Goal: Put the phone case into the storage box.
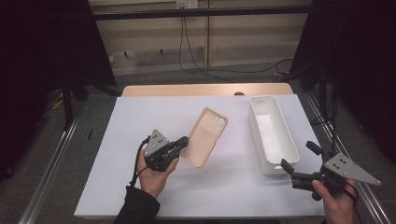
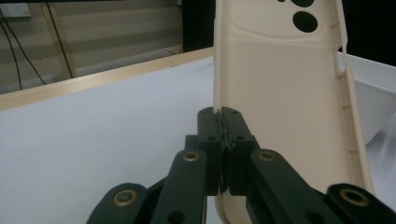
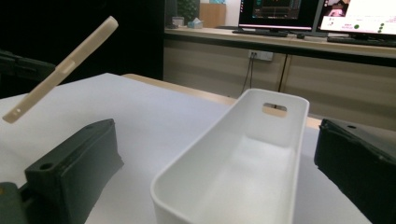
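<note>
The left gripper (image 1: pixel 183 141), held in the person's left hand (image 1: pixel 156 175) at the near left of the table, is clamped on the edge of a beige phone case (image 1: pixel 205 136). In the left gripper view the two black jaws are pressed together on the thin side wall of the phone case (image 2: pixel 285 93), which stands up from them with its camera holes at the top and its hollow side facing the camera. In the right gripper view the phone case (image 3: pixel 60 70) shows edge-on as a thin tilted strip lifted clear of the white table cover (image 3: pixel 140 126). From the high view it lies slantwise above the middle of the white table cover (image 1: pixel 233 182), its camera end pointing away from the person, to the left of a long white bin (image 1: pixel 272 133) and apart from it. The right gripper (image 1: pixel 299 161), in the person's right hand (image 1: pixel 337 200) at the near right corner, has its jaws spread wide with nothing between the pads; it sits just beside the near end of the white bin (image 3: pixel 243 163), whose open hollow runs away from the camera between the two black jaws in the right gripper view. A wooden table edge (image 1: pixel 205 89) shows beyond the cover.
</note>
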Demonstrator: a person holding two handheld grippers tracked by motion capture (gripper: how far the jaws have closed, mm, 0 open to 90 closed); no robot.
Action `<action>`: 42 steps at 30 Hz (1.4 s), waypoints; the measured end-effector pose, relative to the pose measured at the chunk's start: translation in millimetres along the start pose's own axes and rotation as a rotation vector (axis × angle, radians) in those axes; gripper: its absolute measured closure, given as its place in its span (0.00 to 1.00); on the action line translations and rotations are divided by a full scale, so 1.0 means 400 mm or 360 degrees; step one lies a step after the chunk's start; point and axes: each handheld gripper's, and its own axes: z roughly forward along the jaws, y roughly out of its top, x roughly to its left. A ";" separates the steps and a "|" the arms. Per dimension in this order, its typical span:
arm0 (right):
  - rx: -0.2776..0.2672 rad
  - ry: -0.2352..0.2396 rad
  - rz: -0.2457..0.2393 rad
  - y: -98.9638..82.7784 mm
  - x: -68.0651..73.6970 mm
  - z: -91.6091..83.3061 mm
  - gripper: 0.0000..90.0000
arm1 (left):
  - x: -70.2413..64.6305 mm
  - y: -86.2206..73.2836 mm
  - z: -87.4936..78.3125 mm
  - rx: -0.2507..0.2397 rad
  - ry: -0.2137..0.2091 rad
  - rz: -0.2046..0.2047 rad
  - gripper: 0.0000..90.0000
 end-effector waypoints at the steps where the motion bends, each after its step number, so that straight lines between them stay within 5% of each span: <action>1: -0.0003 0.0016 0.0006 0.003 0.003 0.008 0.00 | -0.005 0.001 0.003 -0.0005 -0.0007 -0.0010 0.97; 16: 0.0040 0.0177 0.0023 0.029 0.090 0.130 0.00 | -0.077 -0.005 0.050 -0.0022 -0.0067 0.0027 0.97; 27: 0.0004 0.0199 0.0080 0.071 0.096 0.178 0.02 | -0.099 0.005 0.089 -0.0054 -0.0058 0.0053 0.98; 33: 0.0013 0.0222 0.0026 0.086 0.114 0.215 0.06 | -0.093 0.005 0.087 -0.0060 -0.0029 0.0078 0.97; 42: 0.0027 0.0213 0.0081 0.099 0.146 0.260 0.25 | -0.098 0.004 0.086 -0.0079 -0.0021 0.0074 0.97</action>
